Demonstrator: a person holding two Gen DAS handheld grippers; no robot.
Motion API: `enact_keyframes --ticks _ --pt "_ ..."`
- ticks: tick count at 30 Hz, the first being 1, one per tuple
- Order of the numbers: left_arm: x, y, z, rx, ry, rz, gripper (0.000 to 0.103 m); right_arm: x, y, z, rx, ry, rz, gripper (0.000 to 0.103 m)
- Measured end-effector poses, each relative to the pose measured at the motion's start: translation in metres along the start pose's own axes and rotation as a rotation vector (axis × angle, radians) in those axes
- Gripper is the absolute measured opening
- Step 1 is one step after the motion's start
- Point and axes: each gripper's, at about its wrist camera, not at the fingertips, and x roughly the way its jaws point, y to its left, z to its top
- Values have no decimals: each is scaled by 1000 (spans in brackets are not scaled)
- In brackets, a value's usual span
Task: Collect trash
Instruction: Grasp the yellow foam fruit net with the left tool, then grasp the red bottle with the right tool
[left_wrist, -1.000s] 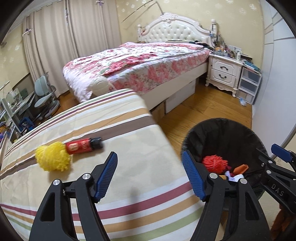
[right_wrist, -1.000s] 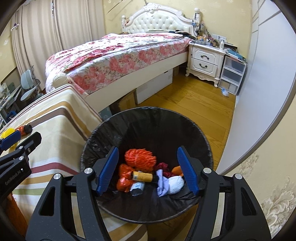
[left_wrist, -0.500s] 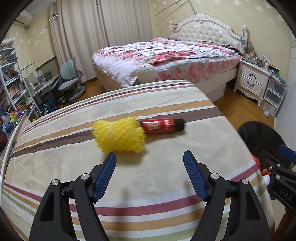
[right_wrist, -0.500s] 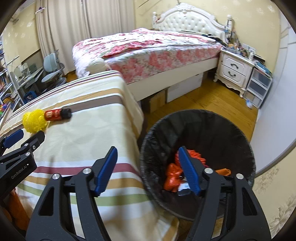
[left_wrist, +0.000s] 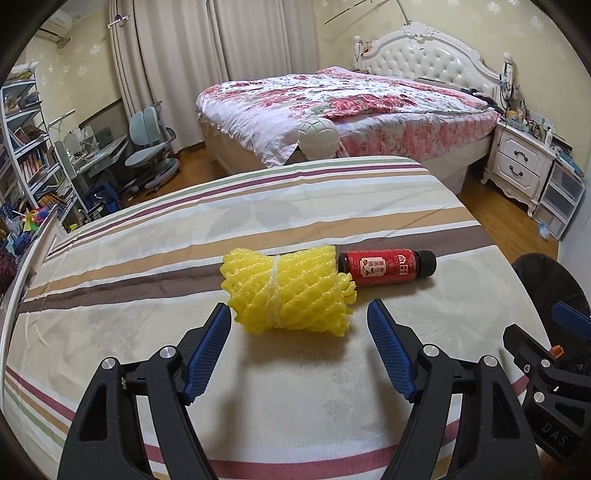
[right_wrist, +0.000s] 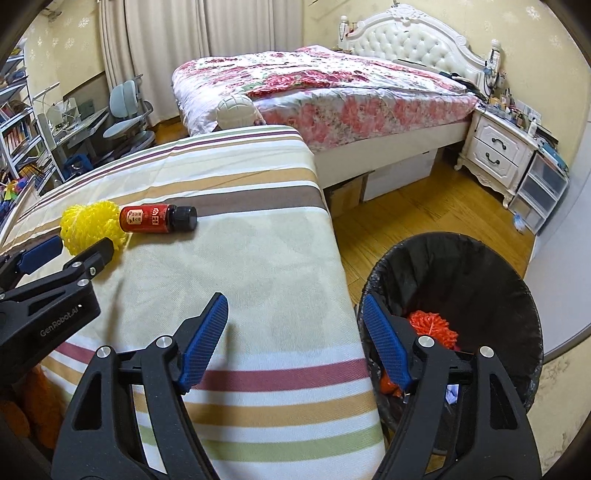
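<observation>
On the left, the left gripper (left_wrist: 300, 325) hangs low over the striped sheet (left_wrist: 258, 206) with its blue-padded fingers (left_wrist: 207, 349) spread wide and nothing between them; its tips sit just short of the yellow foam net (left_wrist: 291, 291), a rolled bundle tied round the middle with white string that lies on the sheet. Touching the net's right end lies the red bottle (left_wrist: 384, 267) on its side, black cap pointing right, along a brown stripe. In the right wrist view the same pair appears far to the left, the yellow foam net (right_wrist: 88, 225) partly behind the left gripper's black frame and the red bottle (right_wrist: 157, 218) beside it. Further right, the right gripper (right_wrist: 293, 326) is also held wide apart and empty, straddling the edge of the mattress: its left finger (right_wrist: 203, 339) is over the striped sheet (right_wrist: 240, 266), and its right finger is over the rim of the black-lined bin (right_wrist: 491, 280). The bin stands on the wooden floor (right_wrist: 413, 210) just beside the mattress and holds an orange foam net (right_wrist: 436, 328) among other scraps partly hidden by the gripper. Beyond it are the floral bed (right_wrist: 332, 92) and a white nightstand (right_wrist: 498, 155).
</observation>
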Motion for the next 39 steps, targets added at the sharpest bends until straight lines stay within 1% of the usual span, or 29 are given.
enact_keyframes --ticks 7,9,19,24,31,36,39 --pt "10 5 7 19 10 -15 74 10 9 7 -3 11 4 74" --pt "12 7 7 19 17 -25 70 12 10 9 -5 12 4 74" --pt "7 12 3 28 9 -36 61 20 11 20 7 14 0 74" --pt "2 24 -2 24 4 -15 60 30 10 33 32 11 -5 74" --pt "-5 60 -13 -5 5 43 60 45 12 56 46 3 -16 74" --pt "-6 88 -21 -38 18 79 60 60 12 66 68 31 -5 74" --pt "-6 97 -23 -52 23 85 60 60 18 63 41 44 1 74"
